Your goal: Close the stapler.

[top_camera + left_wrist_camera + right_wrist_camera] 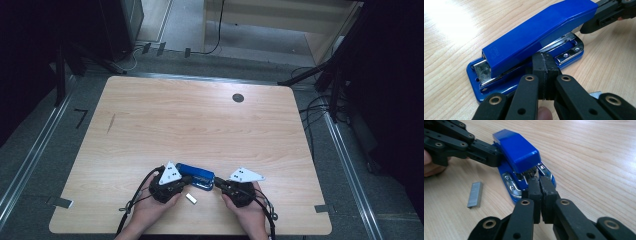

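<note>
On my left, the left gripper [186, 181] sits at the near side of the blue stapler [196, 175], its jaws pressed together with nothing between them, their tips touching the stapler's side just under the top arm. A small strip of staples [191, 198] lies loose on the counter [200, 120] just in front, between my two hands. The stapler itself rests flat near the counter's near edge, its top arm tilted a little above the base, with the metal staple channel showing beneath.

On my right, the right gripper [217, 183] meets the stapler's hinge end, its jaws also closed and empty, tips against the metal at the back of the base.

My guess is that I am trying to open the stapler so the strip can go in. To do it well, I should pin the base down with one gripper and lift the top arm with the other, pushing slowly so the stapler does not slide across the smooth wood or knock the staples away.
</note>
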`<state>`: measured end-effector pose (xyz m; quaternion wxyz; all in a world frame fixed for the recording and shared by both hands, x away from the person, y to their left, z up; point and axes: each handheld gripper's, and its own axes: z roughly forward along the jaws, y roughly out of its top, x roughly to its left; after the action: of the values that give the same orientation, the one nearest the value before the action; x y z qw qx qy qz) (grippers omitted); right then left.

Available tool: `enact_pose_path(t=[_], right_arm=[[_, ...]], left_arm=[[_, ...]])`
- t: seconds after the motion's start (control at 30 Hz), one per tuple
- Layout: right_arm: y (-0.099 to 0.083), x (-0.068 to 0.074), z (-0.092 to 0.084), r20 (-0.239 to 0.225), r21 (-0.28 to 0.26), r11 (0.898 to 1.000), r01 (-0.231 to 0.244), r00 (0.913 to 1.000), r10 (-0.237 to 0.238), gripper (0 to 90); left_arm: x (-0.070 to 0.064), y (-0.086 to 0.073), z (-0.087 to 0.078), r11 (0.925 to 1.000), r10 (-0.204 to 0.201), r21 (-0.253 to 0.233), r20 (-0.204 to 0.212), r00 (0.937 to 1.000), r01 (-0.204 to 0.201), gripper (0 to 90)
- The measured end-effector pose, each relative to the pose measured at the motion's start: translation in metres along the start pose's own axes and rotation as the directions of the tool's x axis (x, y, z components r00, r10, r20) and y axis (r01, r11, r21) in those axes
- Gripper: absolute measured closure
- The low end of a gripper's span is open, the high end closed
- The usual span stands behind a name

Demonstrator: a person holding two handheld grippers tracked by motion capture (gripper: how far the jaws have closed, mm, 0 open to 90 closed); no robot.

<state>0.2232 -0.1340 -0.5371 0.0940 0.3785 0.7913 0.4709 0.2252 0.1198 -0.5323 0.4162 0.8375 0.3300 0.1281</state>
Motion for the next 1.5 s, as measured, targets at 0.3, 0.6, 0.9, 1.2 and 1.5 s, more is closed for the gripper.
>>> enact_pose_path(t=[0.3,0.6,0.9,1.2,1.5], right_arm=[[0.005,0.002,-0.003,-0.023,-0.014,1.0,0.019,0.9995,-0.02,90.0],[0.014,0.004,-0.009,-0.043,-0.057,0.998,0.021,0.9988,-0.023,90.0],[0.026,0.01,-0.012,-0.048,-0.101,0.994,0.051,0.9973,-0.056,90.0],[0.039,0.015,-0.011,-0.052,-0.137,0.988,0.069,0.9957,-0.077,90.0],[0.051,0.022,-0.008,-0.06,-0.156,0.984,0.091,0.9931,-0.101,90.0]], left_arm=[[0.001,0.0,0.0,1.0,-0.007,0.0,0.002,1.0,0.007,90.0],[0.001,0.0,0.0,0.9999,-0.011,0.0,0.001,0.9999,0.011,90.0],[0.0,0.0,0.0,1.0,0.0,0.001,-0.005,1.0,0.0,90.0],[0.0,0.0,0.0,1.0,0.005,0.001,-0.006,1.0,-0.005,90.0],[0.0,0.0,0.001,1.0,0.008,-0.003,-0.007,0.9999,-0.008,90.0]])
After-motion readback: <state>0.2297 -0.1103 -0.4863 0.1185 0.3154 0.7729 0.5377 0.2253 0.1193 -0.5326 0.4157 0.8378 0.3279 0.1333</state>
